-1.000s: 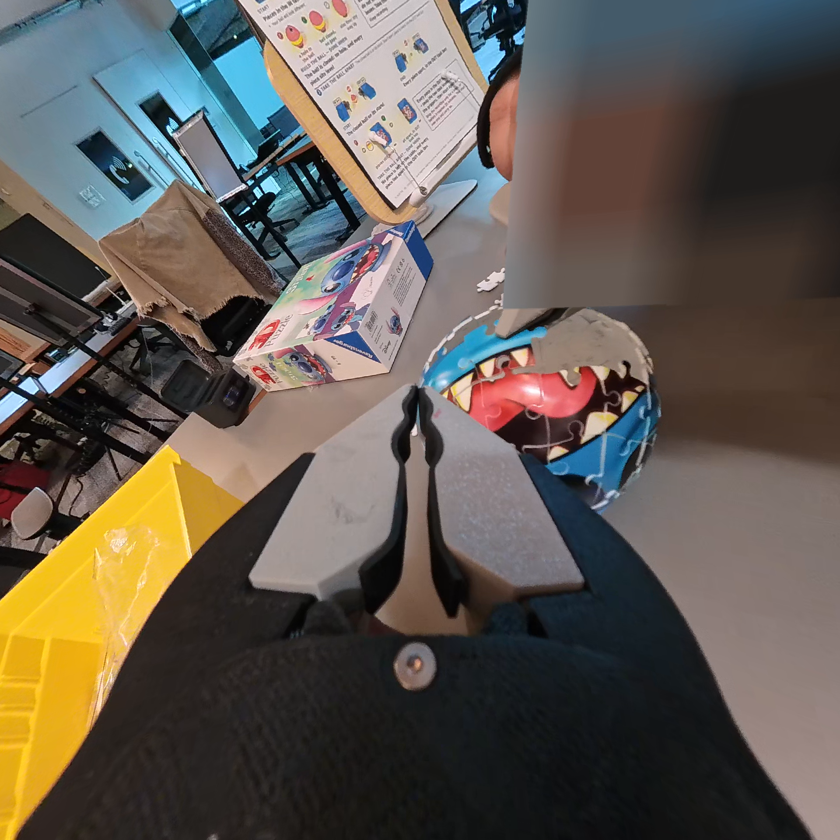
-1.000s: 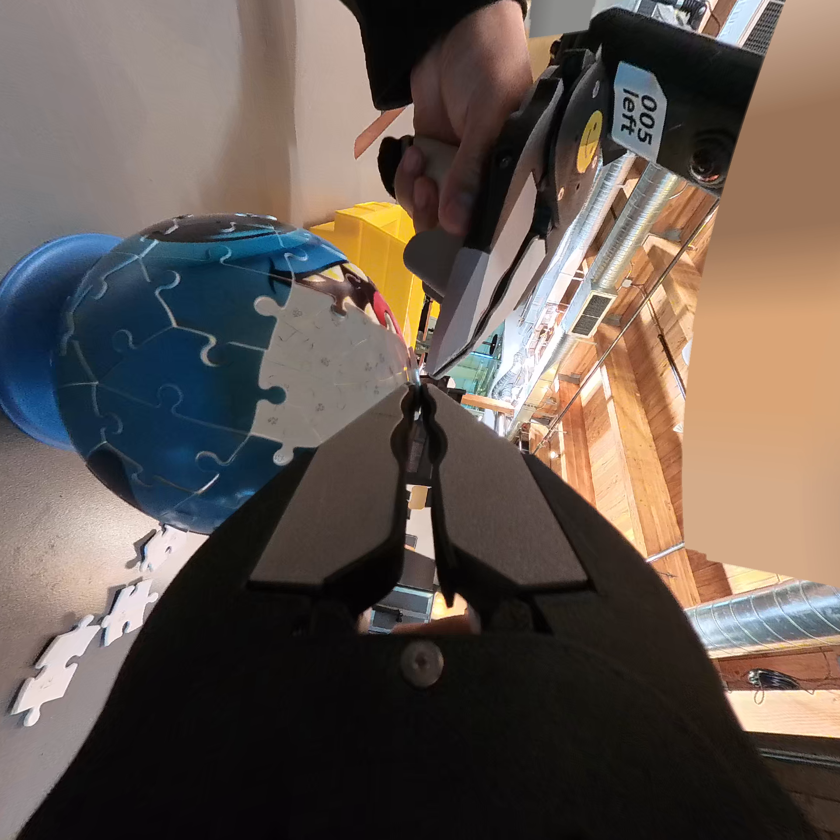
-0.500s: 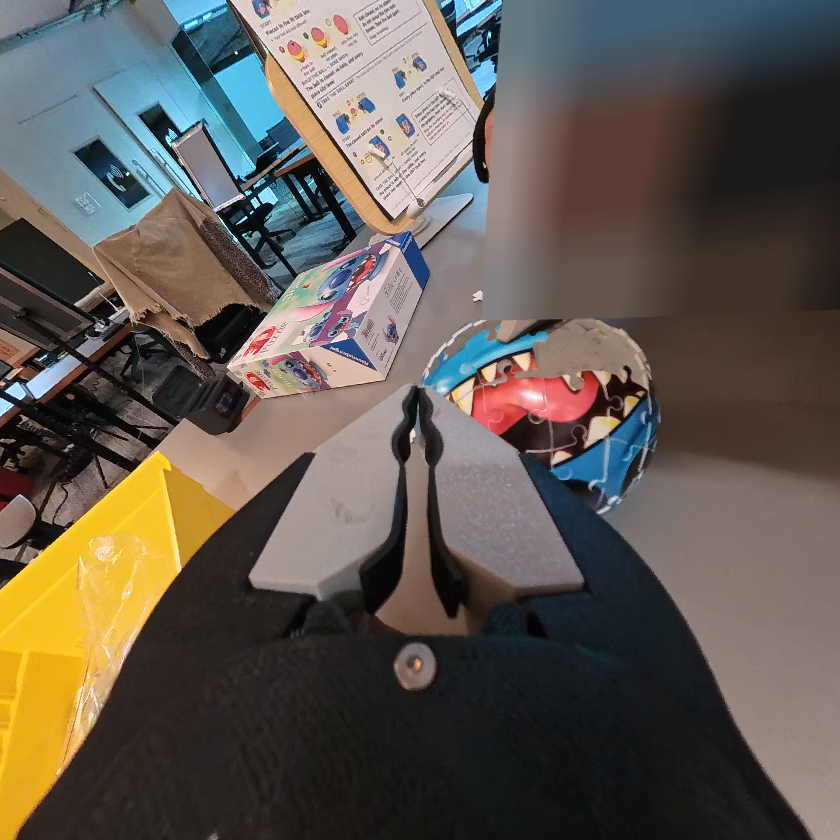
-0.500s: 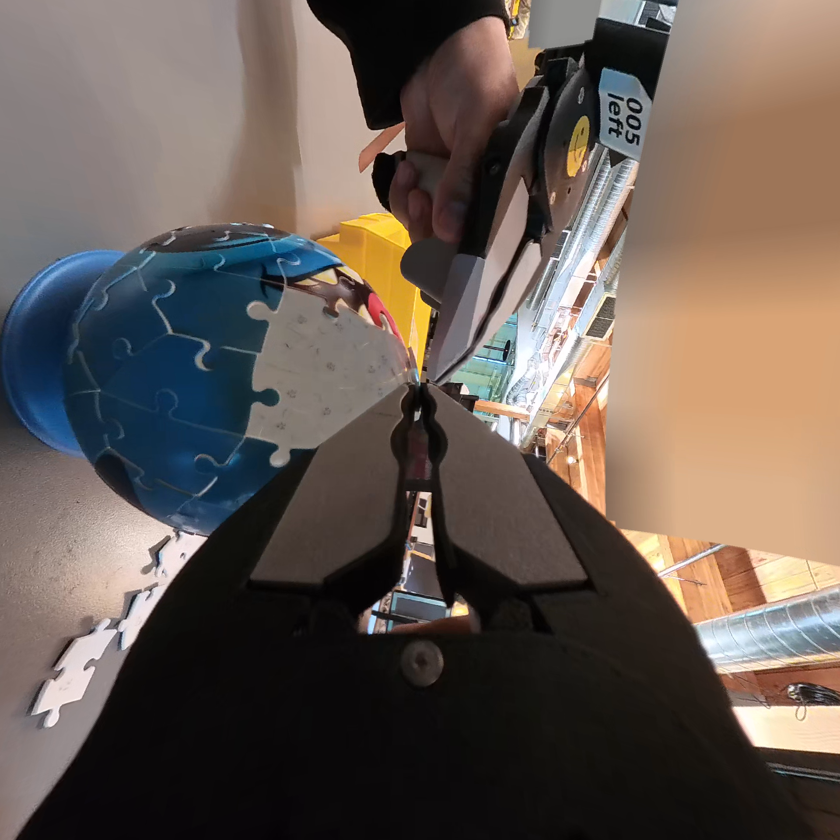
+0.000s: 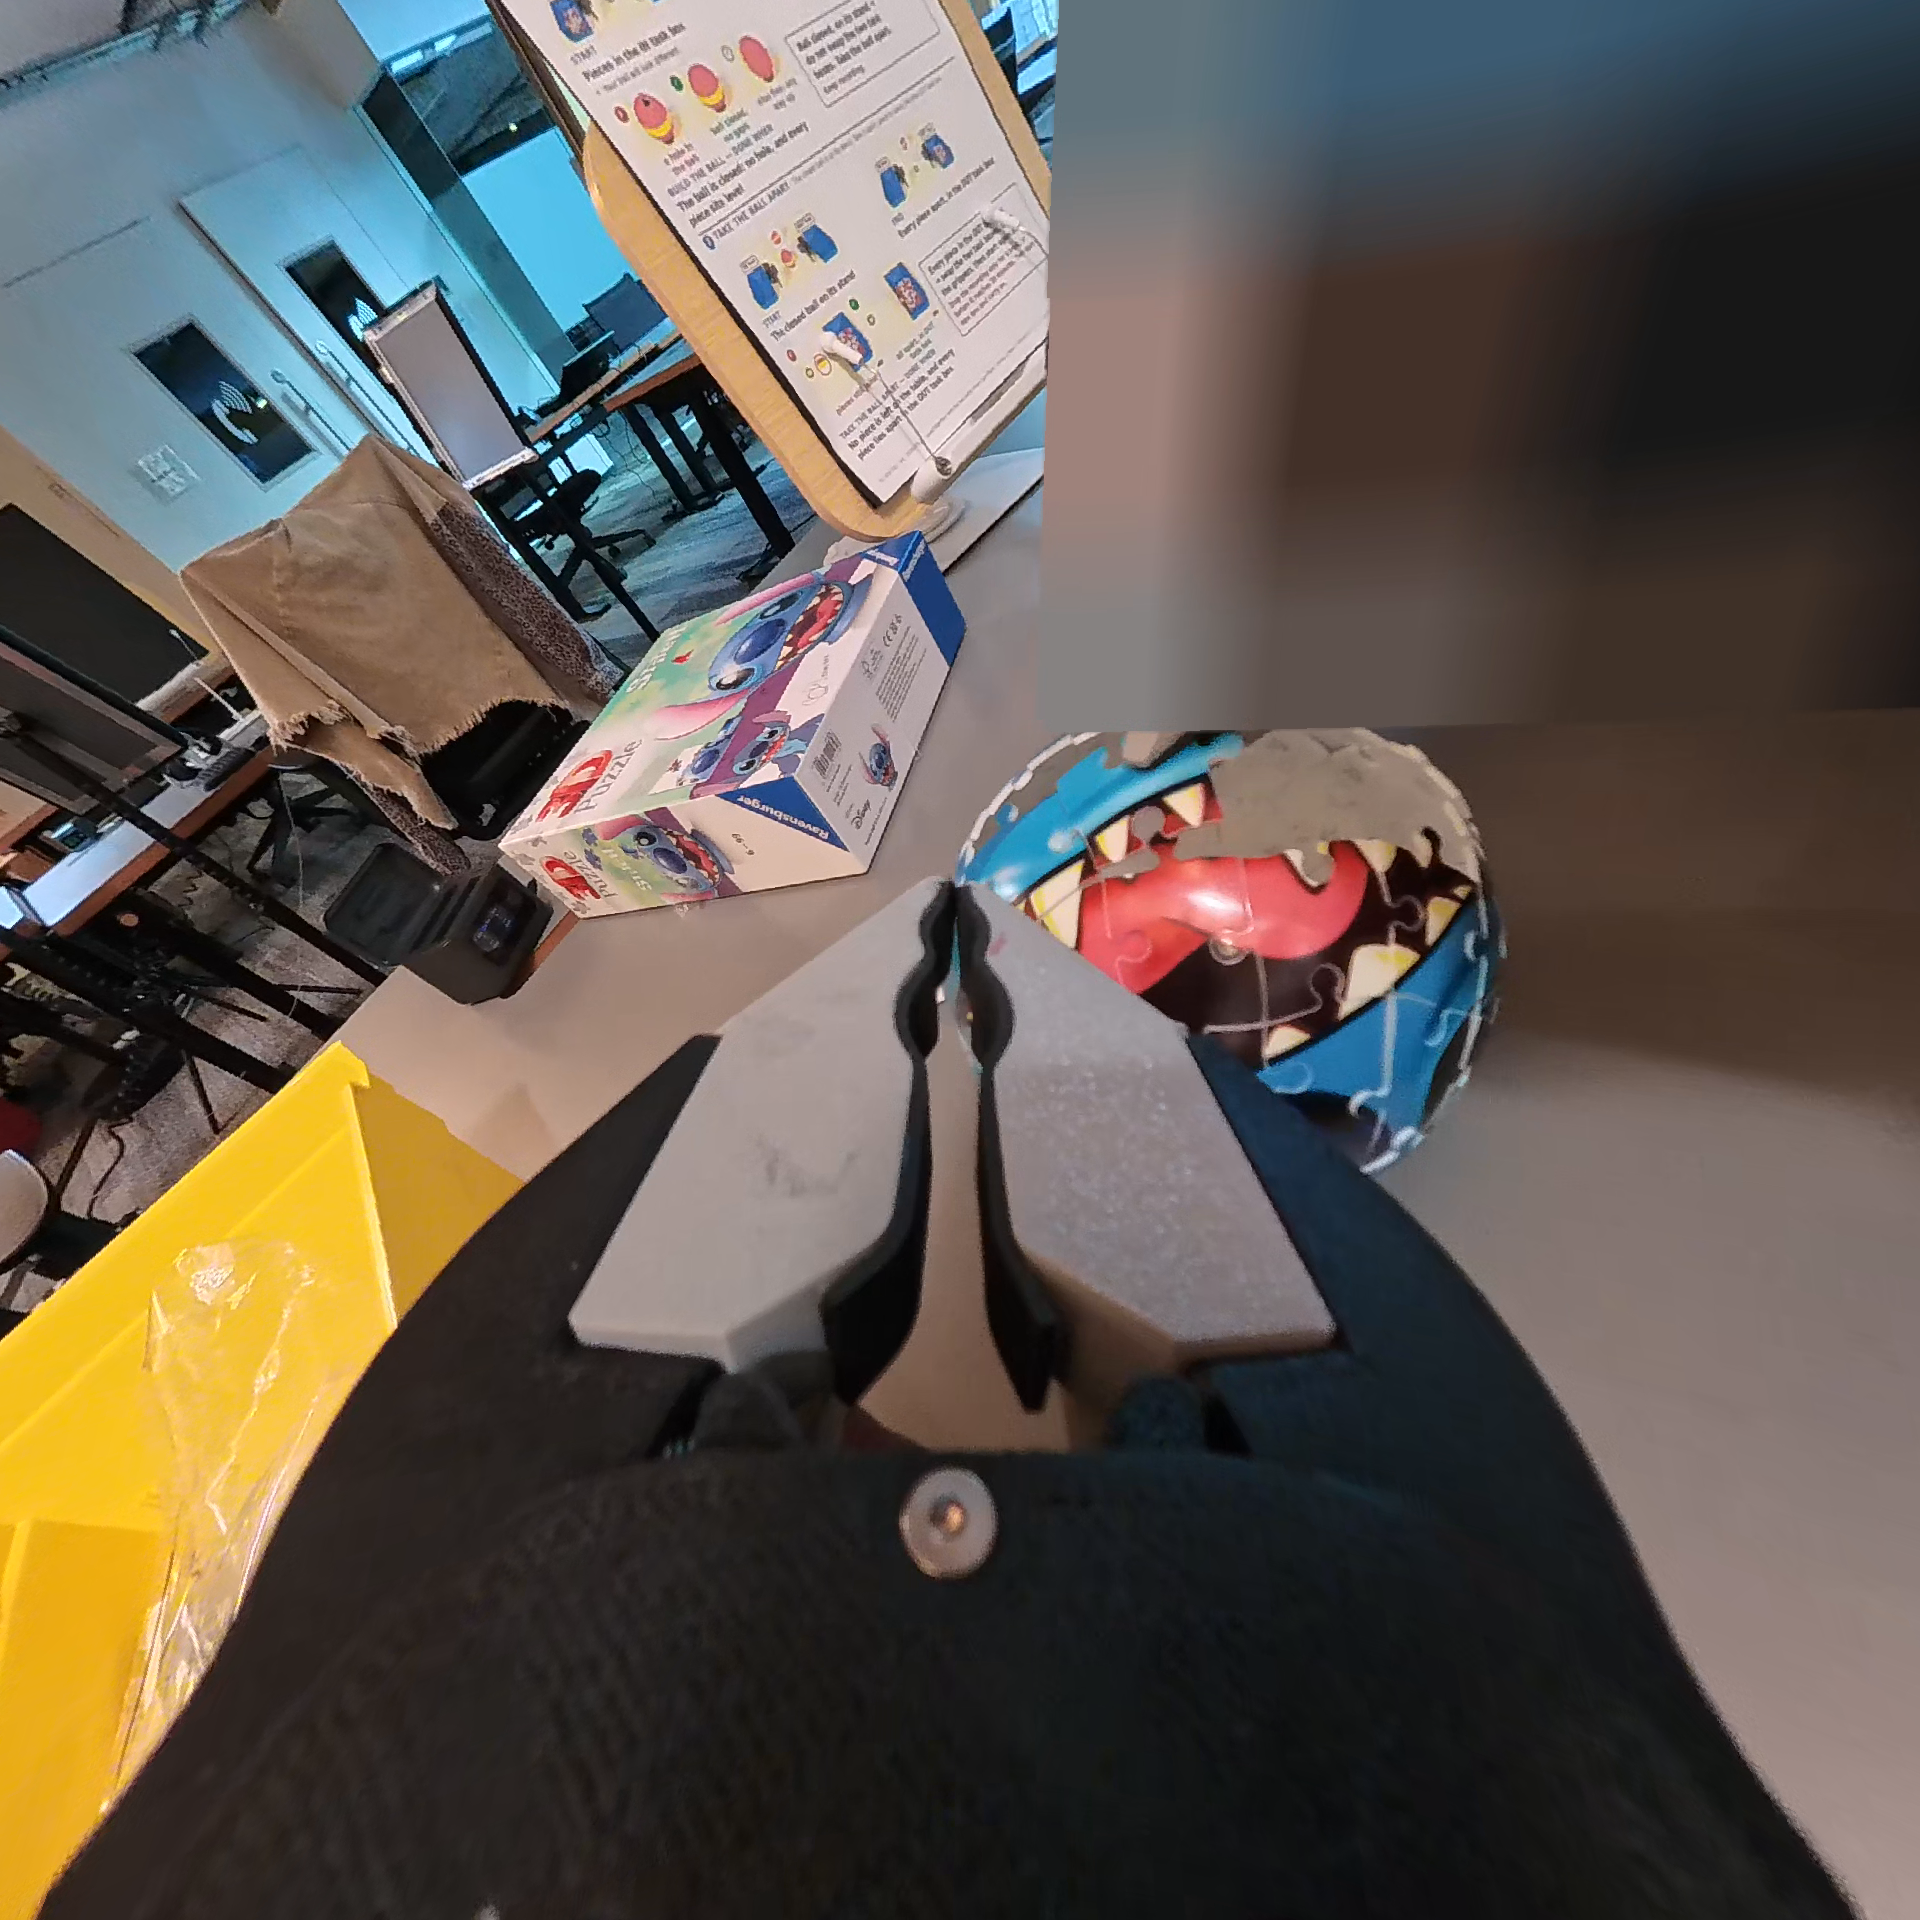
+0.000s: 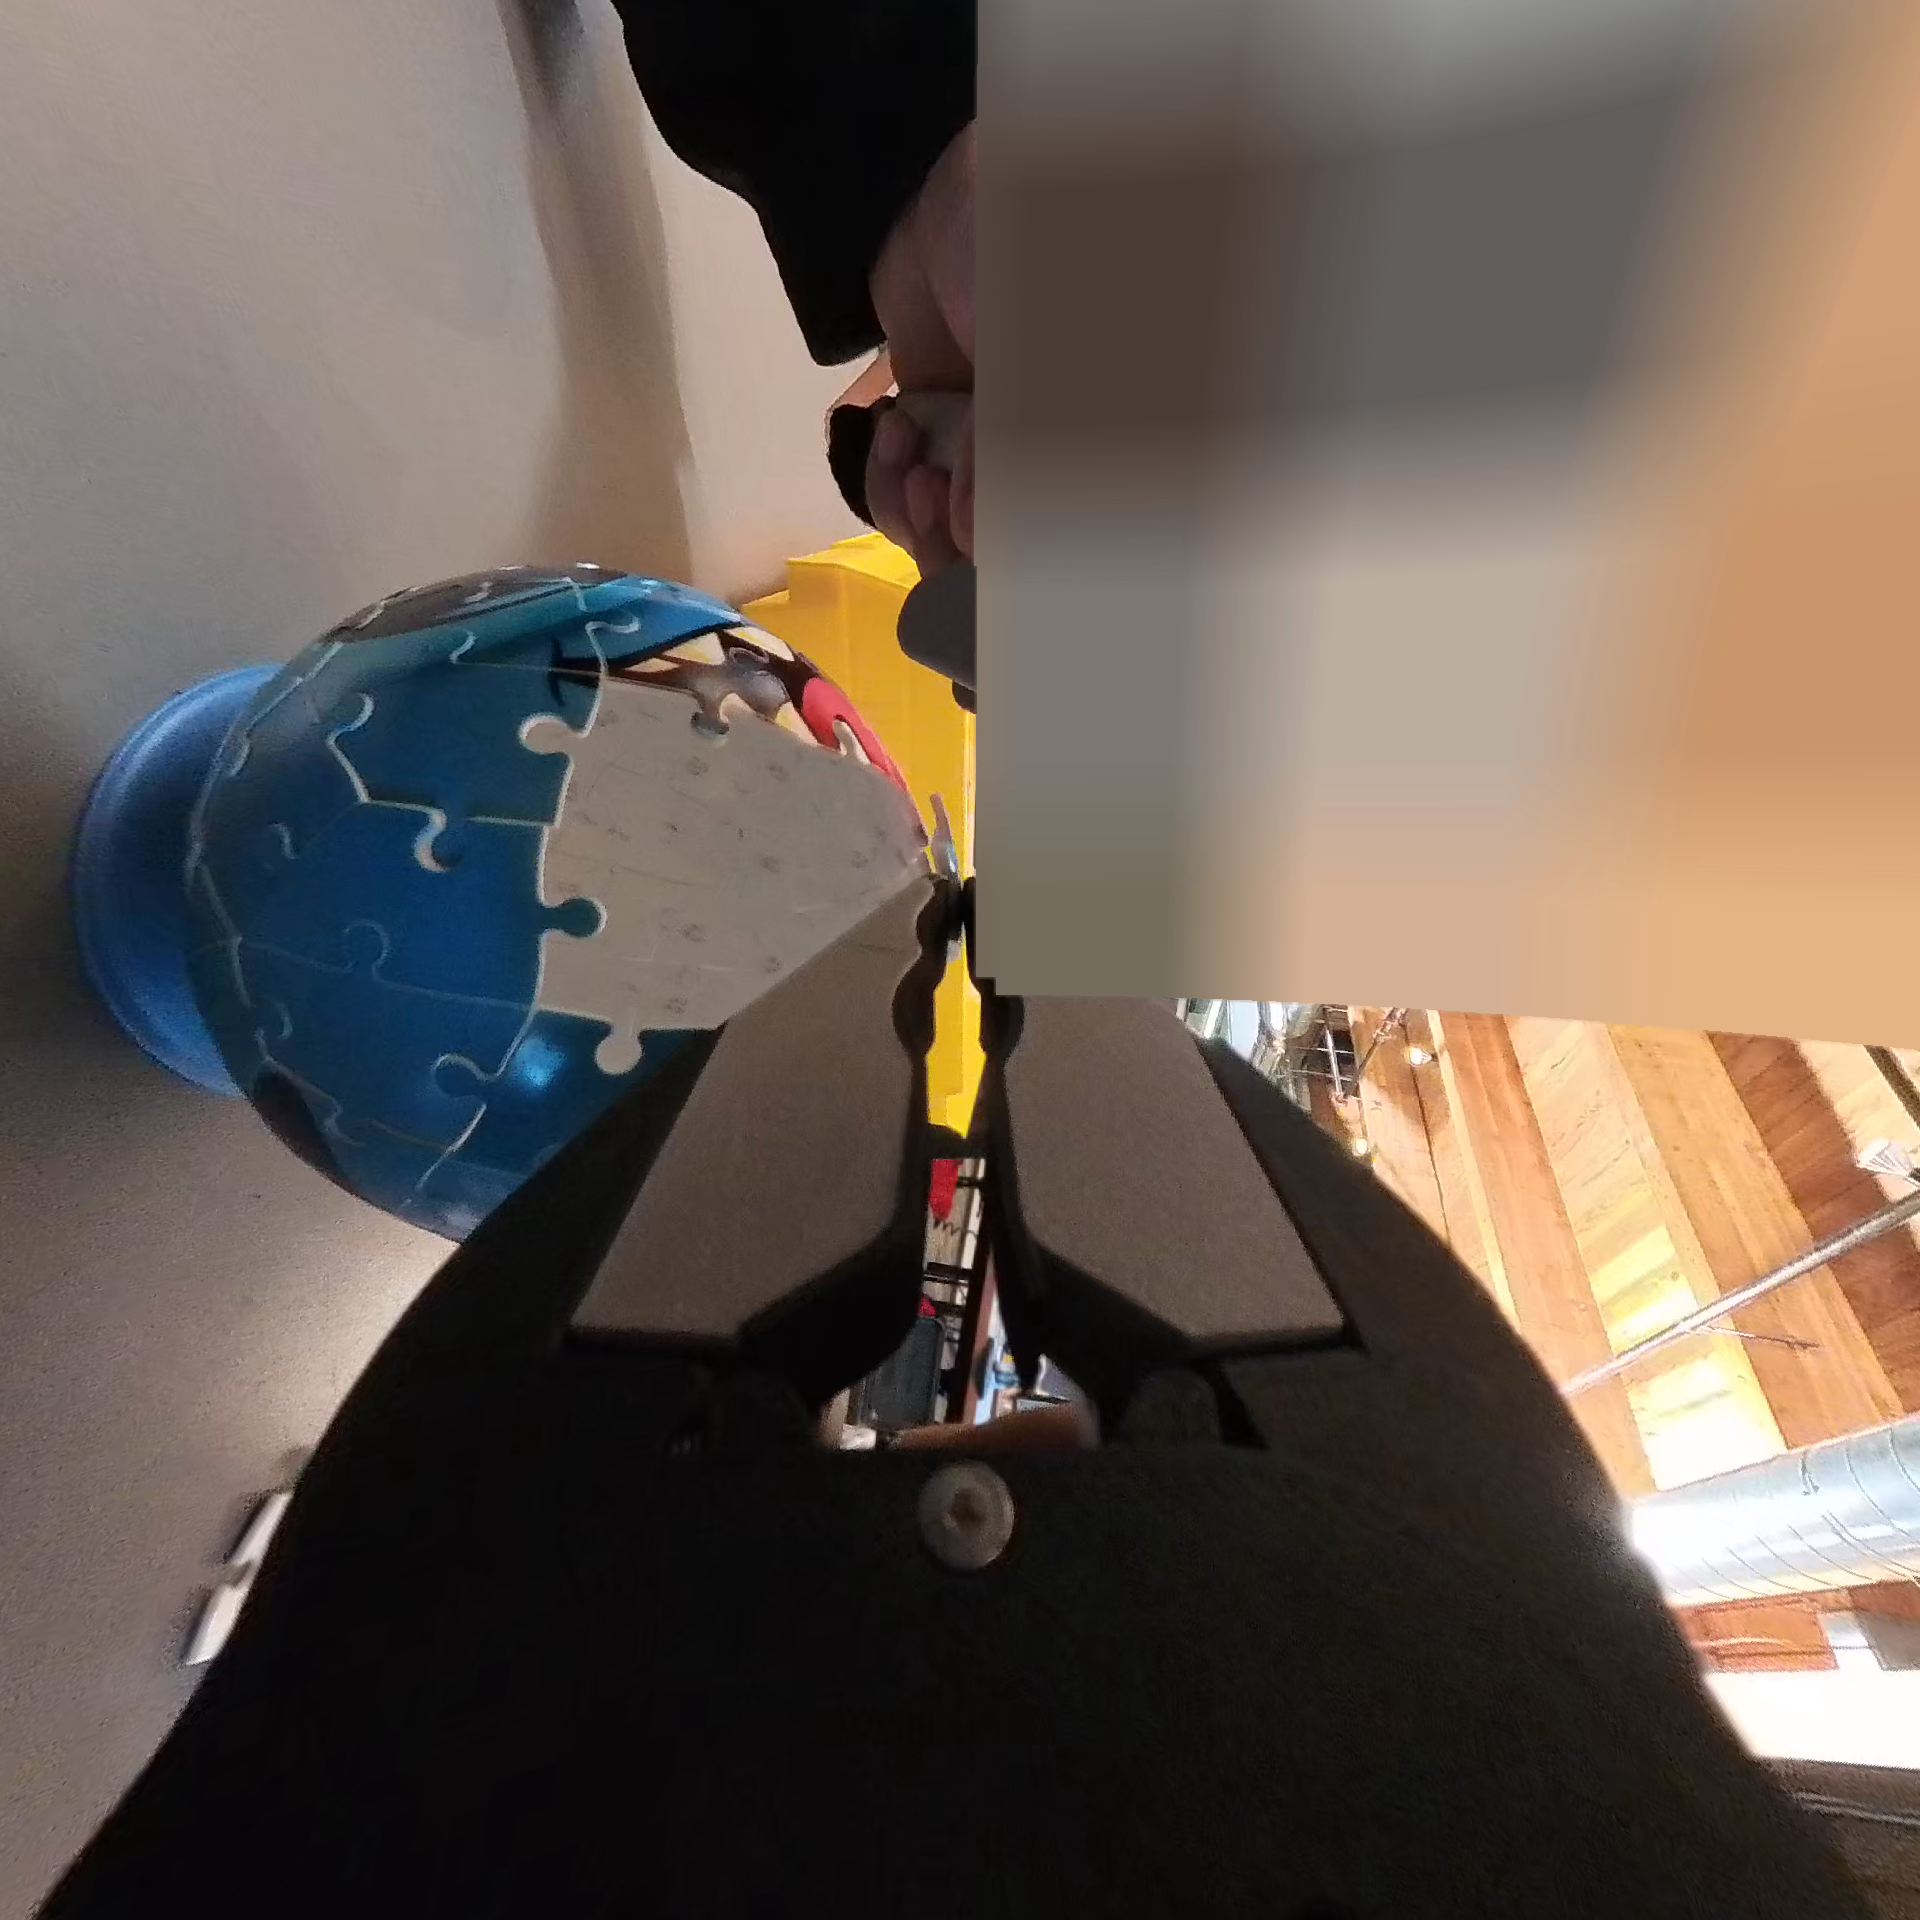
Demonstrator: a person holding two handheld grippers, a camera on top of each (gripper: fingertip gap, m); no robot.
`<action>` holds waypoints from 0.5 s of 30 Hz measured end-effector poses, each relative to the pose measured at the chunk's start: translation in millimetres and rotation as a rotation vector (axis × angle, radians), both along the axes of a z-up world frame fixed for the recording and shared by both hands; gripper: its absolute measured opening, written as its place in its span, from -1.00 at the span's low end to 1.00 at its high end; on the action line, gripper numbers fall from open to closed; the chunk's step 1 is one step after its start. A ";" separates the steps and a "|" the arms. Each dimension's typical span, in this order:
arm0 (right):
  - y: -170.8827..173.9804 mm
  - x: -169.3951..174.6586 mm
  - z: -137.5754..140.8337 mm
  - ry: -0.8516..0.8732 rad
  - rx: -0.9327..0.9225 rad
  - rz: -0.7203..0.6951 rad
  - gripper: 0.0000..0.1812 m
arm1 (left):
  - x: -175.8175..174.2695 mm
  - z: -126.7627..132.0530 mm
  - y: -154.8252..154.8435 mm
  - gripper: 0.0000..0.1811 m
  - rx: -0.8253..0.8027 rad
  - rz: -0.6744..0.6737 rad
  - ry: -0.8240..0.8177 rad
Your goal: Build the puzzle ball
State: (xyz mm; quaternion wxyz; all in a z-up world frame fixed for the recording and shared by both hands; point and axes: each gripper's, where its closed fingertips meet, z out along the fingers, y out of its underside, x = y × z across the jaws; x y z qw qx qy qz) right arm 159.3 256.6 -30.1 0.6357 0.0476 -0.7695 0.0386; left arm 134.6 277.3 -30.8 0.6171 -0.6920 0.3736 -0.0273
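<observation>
Puzzle ball [image 5: 1236, 925] sits on the grey table [image 5: 1621, 1351], partly built, its toothy red mouth toward my left gripper [image 5: 954, 902], whose jaws are pressed together on nothing I can see. From my right gripper [image 6: 951, 904] I see the ball on a blue stand [image 6: 135, 883], an unfilled gap showing pale inner faces. Its jaws are nearly together; a small pale sliver sits at the tips, though I cannot tell whether they clamp it. Beyond lie the puzzle box [image 5: 748, 758], instruction board [image 5: 831, 229] and yellow bin [image 5: 208, 1299].
</observation>
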 end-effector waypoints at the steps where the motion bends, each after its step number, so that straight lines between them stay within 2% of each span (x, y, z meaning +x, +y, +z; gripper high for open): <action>1: -0.2 -0.3 0.0 -0.002 -0.006 0.001 -1.00 | 0.5 -0.3 -0.1 -1.00 -0.001 -0.003 0.002; 11: 0.6 -0.9 0.0 -0.052 -0.100 0.001 -1.00 | -0.1 1.5 0.2 -1.00 0.000 0.001 0.010; 15: 0.7 -0.7 -1.2 -0.046 -0.070 0.001 -1.00 | 1.6 1.4 -2.3 -1.00 0.009 -0.012 0.019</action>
